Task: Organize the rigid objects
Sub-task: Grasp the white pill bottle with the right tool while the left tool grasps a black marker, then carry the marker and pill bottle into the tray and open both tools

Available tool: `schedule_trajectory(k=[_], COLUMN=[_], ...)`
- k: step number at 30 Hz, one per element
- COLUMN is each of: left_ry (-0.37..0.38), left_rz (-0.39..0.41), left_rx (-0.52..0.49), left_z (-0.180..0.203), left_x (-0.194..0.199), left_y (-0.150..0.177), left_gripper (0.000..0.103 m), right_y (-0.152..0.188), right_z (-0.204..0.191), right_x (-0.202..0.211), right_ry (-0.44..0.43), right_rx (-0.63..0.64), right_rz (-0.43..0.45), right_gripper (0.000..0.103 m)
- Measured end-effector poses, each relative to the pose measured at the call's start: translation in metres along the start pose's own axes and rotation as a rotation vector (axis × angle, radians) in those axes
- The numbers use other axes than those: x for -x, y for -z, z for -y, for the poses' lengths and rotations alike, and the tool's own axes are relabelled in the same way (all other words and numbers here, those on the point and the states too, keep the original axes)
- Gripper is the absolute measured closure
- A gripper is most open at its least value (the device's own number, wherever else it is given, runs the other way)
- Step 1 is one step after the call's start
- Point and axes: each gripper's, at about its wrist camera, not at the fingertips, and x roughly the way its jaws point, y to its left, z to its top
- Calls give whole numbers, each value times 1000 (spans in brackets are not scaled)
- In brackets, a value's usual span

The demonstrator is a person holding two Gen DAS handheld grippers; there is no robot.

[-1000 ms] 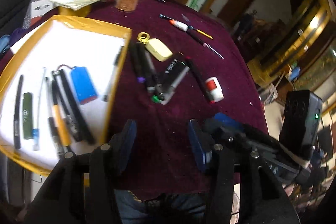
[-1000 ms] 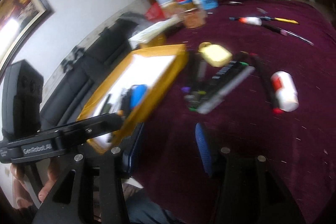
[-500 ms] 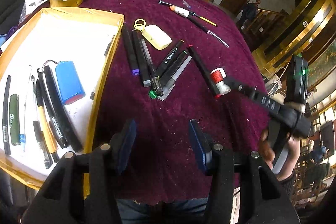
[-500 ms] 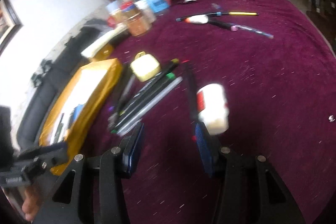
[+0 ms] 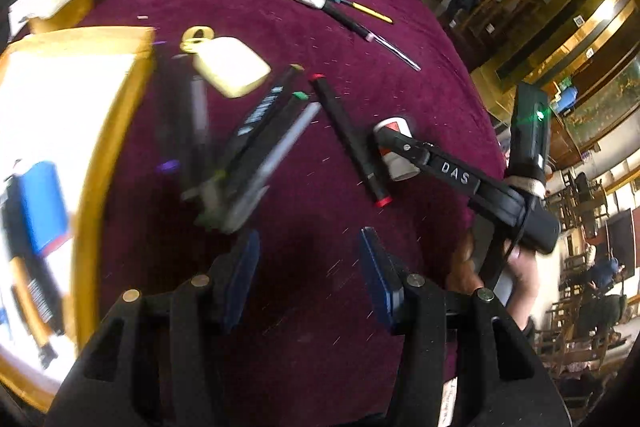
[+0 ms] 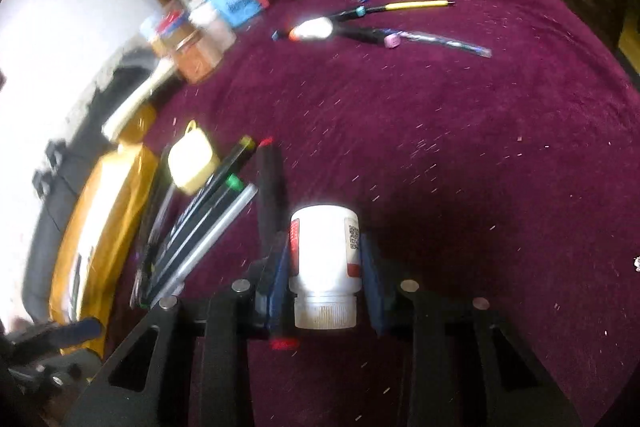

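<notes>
Right claw (image 6: pixel 325 267) had moved onto the bottle (image 6: pixel 324 259) and just closed, grasping it, bottom toward 12 o'clock; left claw (image 5: pixel 308 267) hung released.

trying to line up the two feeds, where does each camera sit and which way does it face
Left wrist: on the left gripper, aimed down at the maroon cloth; own open jaws show, with the right gripper and a hand.
Right wrist: on the right gripper, jaws just closing on the white bottle.
Both share the bottle, the red-capped marker and the yellow case.
</notes>
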Motion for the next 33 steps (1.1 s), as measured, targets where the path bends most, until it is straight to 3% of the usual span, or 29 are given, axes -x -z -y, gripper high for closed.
schedule_trajectory(k=[3,9,10,14,16,18,21,22,24,26,29,33], left_ry=[-1,-95,-118,-241,-271,-277,-196,-166,-35,46,30,-87], left_rz=[-33,-101,-73,-22,-1,-5,-24,-32,-38,2,132,269], left_rx=[-8,5,-4,-77,-116,-150,-160,-132,-49,14,83,237], left_z=[18,39,43,58,60,62,54,47,27,5,-35,-110], left_x=[-30,-91,-91,-92,-87,-79,-63,-56,-28,15,80,131], left_y=[-24,-67,-68,-60,-48,-34,-9,-3,11,27,44,59], left_gripper=[54,56,56,72,91,92,92,92,91,91,91,91], right_y=[0,-3,-2,-2,-2,-4,-3,-2,-1,-1,-1,3], right_z=[13,25,27,28,25,24,21,19,17,14,1,-59], right_x=[7,28,30,28,27,23,19,19,19,18,13,10], right_ry=[-39,41,44,22,20,17,9,12,13,8,-40,-120], right_rx=[-43,-96,-98,-103,-94,-91,-81,-77,-67,-56,-38,54], right_rz=[37,155,159,147,143,138,128,128,132,133,105,48], right_gripper=[73,73,73,73,73,73,73,73,73,73,73,73])
